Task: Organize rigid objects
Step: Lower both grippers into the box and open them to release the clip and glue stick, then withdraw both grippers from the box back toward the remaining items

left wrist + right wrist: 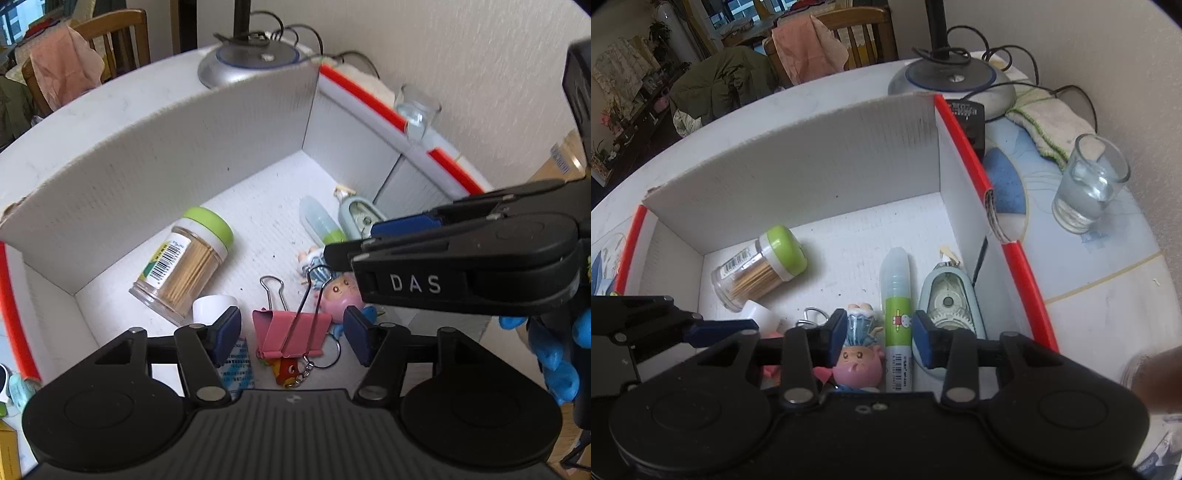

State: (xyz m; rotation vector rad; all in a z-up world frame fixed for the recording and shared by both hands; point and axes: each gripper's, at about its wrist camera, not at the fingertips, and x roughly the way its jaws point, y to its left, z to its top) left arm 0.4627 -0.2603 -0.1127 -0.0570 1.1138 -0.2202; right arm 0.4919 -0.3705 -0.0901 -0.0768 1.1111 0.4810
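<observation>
An open white cardboard box (177,155) with red edging holds the objects. A toothpick jar (184,266) with a green lid lies on its side. A pink binder clip (284,332) lies between the fingers of my left gripper (291,330), which stands open with a gap on both sides. My right gripper (881,336) is open over a pink-headed doll (857,362) and an upright-printed green glue stick (897,302), and its pads press on neither. A pale blue correction tape dispenser (951,299) lies just to the right. In the left wrist view the right gripper (365,240) reaches in from the right.
A small white-capped bottle (214,306) and a keychain (291,369) lie near the clip. Outside the box stand a glass of water (1089,184), a lamp base (953,81) with cables, a black adapter (967,122) and a cloth (1049,122). A blue-gloved hand (554,354) holds the right gripper.
</observation>
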